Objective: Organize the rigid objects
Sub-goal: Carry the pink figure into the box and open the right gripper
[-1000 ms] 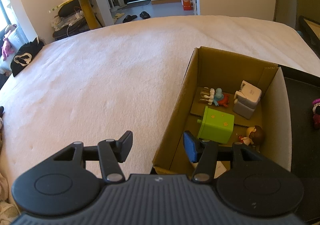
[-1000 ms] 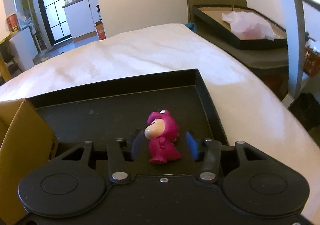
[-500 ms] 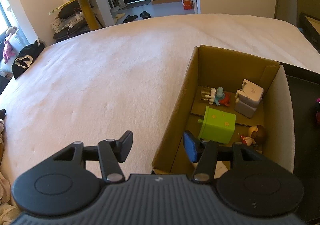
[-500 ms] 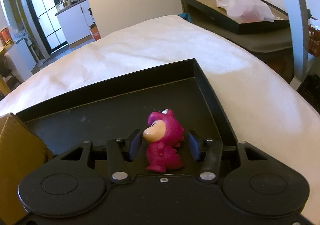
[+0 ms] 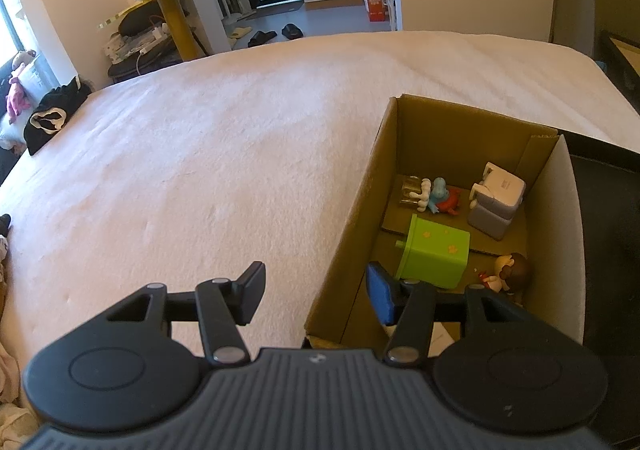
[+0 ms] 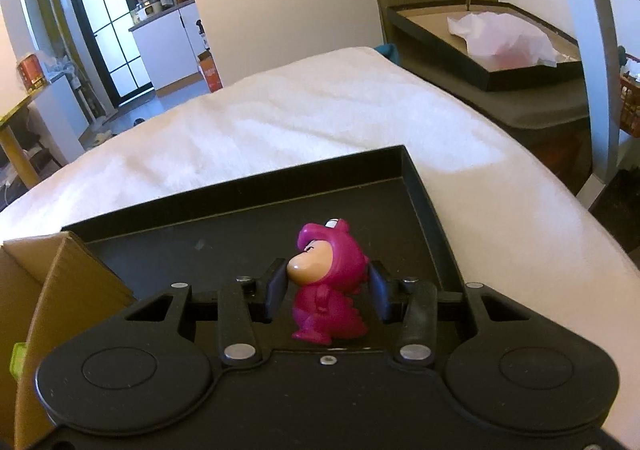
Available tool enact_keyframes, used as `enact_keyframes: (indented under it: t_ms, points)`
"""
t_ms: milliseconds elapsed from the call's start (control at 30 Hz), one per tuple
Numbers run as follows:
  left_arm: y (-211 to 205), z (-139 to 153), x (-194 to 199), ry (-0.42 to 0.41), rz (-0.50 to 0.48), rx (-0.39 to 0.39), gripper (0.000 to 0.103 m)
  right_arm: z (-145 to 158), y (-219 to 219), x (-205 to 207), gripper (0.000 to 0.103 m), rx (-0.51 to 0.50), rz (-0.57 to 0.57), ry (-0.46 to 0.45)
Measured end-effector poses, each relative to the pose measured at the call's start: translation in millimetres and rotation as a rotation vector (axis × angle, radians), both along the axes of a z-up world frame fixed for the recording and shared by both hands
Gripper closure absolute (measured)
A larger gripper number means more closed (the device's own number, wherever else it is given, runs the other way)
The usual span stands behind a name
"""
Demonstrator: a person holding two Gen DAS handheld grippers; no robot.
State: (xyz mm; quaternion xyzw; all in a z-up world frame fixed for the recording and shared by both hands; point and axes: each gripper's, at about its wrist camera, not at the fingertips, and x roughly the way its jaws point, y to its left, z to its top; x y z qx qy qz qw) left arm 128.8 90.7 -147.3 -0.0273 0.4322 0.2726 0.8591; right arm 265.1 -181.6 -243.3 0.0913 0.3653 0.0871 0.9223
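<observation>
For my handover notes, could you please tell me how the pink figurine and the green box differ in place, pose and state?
The pink figurine stands upright over the black tray; the green box lies tipped on its side in the cardboard box. The figurine is gripped between the right gripper's jaws; the green box lies free, with nothing gripping it. The figurine is rounded and character-shaped; the green box is blocky with small flower marks. Both are small, rigid, toy-like items.

Left of the cardboard box (image 5: pixel 352 226) the bed (image 5: pixel 192 154) is open for me. Inside, the green cube (image 5: pixel 436 250), grey block (image 5: pixel 496 202) and small figures (image 5: pixel 432 196) crowd the floor; its near left corner stays free.
</observation>
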Motion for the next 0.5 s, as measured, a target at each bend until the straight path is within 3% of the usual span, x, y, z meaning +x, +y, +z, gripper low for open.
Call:
enact_keyframes:
  t_ms: [500]
  points:
    - [11.5,2.2,-9.6,-0.054,0.019,-0.060,0.049,43.3,28.6,-21.2,0.060,-0.067,0.102,-0.084]
